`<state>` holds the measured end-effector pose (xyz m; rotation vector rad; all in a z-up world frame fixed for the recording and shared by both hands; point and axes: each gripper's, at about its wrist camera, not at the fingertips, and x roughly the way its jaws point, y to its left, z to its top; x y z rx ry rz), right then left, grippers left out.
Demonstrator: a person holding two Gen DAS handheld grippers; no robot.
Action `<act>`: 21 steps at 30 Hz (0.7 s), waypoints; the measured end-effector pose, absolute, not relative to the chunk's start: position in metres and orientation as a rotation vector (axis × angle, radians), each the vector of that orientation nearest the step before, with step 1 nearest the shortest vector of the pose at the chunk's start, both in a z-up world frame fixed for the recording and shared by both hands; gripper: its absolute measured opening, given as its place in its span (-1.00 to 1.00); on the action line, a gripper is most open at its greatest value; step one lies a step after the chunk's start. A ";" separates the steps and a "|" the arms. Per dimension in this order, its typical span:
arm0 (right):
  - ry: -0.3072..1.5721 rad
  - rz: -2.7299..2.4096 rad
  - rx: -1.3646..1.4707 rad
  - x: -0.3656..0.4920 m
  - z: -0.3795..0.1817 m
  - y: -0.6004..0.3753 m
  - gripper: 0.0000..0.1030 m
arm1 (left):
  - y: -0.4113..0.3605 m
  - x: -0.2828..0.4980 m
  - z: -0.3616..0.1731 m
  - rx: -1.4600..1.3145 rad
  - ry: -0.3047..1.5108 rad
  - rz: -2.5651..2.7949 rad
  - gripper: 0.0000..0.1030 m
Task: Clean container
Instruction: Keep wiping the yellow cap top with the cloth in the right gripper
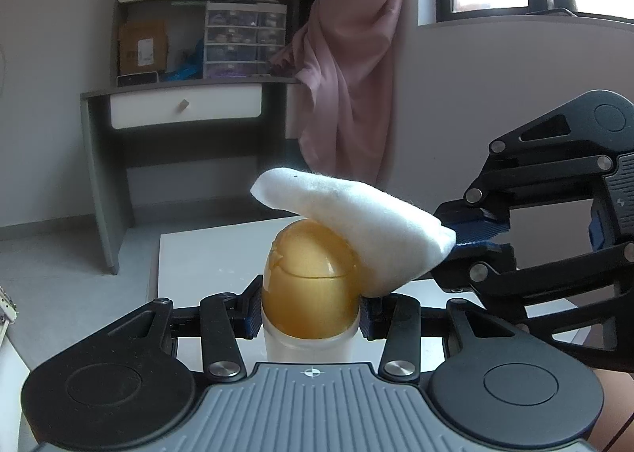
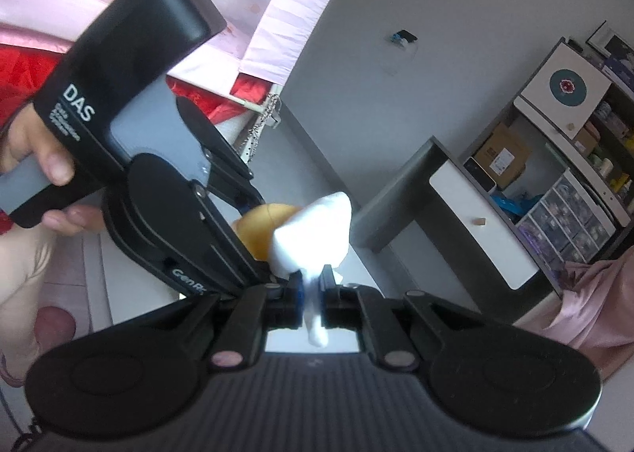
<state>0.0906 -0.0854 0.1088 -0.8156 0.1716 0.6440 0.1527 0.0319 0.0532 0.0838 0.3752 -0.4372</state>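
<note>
My left gripper [image 1: 311, 317] clamps the bottle [image 1: 311, 281] upright at centre; my right gripper [image 1: 471, 238] pinches the pad [image 1: 356, 230] against its cap. I should wipe lightly, keeping the bottle steady.

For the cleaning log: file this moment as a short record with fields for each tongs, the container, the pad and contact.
left tongs: shut on the container, gripping it at the sides
container: frosted bottle with an amber dome cap, held upright above a white table
right tongs: shut on the white pad
white pad: folded, draped over the cap's top and right side
contact: pad touches the cap
person: a hand holds the left tongs' handle
</note>
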 end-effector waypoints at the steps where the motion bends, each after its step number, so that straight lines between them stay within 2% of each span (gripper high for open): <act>1: 0.170 0.649 -0.815 0.090 0.109 -0.086 -0.88 | 0.032 0.153 0.053 0.084 0.375 -0.437 -0.13; 21: 0.203 0.706 -0.665 0.097 0.116 -0.098 -0.88 | 0.031 0.157 0.055 0.083 0.377 -0.435 -0.13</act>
